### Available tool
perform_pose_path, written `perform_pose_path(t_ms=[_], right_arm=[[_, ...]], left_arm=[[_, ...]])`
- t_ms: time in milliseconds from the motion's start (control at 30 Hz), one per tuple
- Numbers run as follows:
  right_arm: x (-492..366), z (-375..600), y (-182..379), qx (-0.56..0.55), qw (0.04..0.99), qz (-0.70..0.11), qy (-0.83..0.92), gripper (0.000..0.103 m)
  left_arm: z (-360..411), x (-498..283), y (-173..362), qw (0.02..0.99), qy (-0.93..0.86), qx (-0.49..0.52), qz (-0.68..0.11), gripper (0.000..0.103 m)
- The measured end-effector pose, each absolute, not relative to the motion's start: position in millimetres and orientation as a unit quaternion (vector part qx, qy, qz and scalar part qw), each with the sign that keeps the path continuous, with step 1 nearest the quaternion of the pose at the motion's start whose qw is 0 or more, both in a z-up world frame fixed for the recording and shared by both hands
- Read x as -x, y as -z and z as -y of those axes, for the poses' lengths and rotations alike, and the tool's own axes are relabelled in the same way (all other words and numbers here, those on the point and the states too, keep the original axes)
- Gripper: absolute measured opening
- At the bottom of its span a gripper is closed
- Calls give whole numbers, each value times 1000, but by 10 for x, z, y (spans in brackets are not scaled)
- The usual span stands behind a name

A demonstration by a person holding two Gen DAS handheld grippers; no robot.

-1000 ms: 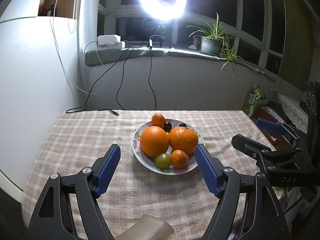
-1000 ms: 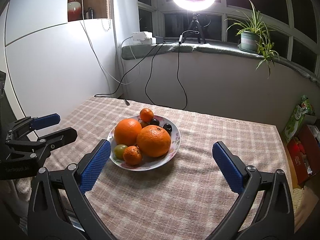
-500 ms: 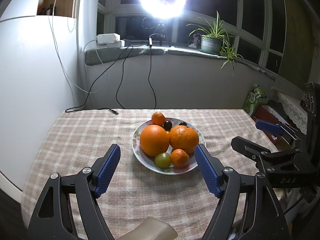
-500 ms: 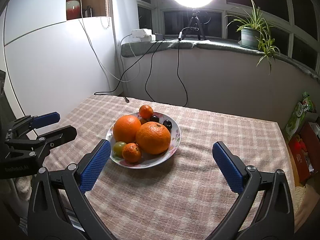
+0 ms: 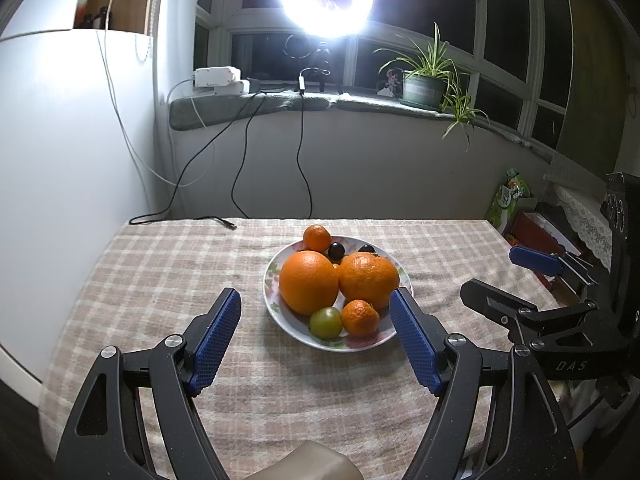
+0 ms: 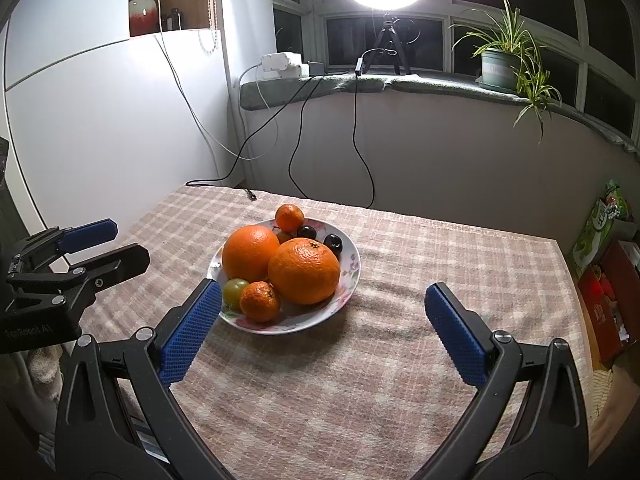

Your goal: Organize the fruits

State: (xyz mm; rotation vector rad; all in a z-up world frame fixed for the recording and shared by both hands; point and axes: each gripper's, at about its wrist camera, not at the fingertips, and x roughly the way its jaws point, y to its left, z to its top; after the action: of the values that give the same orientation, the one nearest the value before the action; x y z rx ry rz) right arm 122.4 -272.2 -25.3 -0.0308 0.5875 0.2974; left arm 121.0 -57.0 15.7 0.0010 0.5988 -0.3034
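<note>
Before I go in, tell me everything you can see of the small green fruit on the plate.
The green fruit is small, round, smooth and glossy, olive-green with a yellowish tinge; its kind is unclear. It sits at the near rim of the floral plate, touching the small mandarin beside it and tucked under the front of the big smooth orange. Neither gripper touches it; both have their fingers open, short of the plate.

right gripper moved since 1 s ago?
Yes. The right gripper has eased forward and slightly left toward the plate: in its own view the plate, fixed on the tablecloth, sits lower and nearer.
</note>
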Motion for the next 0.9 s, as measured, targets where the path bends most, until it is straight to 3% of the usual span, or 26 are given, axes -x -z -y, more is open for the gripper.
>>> perform_pose_path(t_ms=[900], right_arm=[[-1295, 2740, 355, 12, 942, -300, -150, 103]], left_arm=[[590, -1270, -64, 943, 151, -1, -297, 77]])
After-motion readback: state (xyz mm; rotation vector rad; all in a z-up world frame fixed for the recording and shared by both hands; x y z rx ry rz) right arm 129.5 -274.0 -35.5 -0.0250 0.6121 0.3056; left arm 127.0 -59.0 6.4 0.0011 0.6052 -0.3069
